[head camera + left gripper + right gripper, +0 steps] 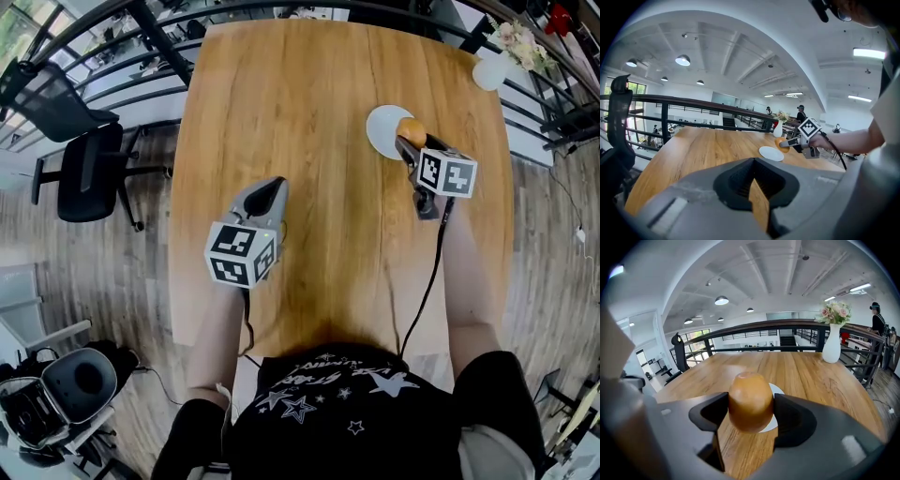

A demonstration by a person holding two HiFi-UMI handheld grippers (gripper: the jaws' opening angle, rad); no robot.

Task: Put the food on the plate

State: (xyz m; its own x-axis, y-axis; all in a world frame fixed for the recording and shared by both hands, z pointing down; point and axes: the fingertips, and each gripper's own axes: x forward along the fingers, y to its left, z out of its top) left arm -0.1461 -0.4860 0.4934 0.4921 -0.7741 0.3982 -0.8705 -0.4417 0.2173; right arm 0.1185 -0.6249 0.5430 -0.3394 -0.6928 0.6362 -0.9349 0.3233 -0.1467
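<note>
The right gripper (409,141) holds the food (750,401). Its jaws are wide apart and press on the food from both sides. The food is a smooth brown lump shaped like an egg. In the right gripper view it stands up tall, so its long way runs up and down. Its smaller, rounder end points up, and there is a pale shiny spot on top. Its fat end points down at the table (300,84). The jaws squeeze it across its short way, about the middle.

The food hangs just over the edge of the white plate (382,131), on the side near the gripper. The plate is round and lies flat on the wooden table, towards the far right part. No view shows if the food touches the plate.

The left gripper (269,187) is near the middle of the table, well apart from the plate. Its jaws are pulled almost together, with only a thin slit between them. Nothing is in them.

A white vase (489,70) with flowers stands at the far right corner of the table. A black chair (89,173) stands on the floor to the left.
</note>
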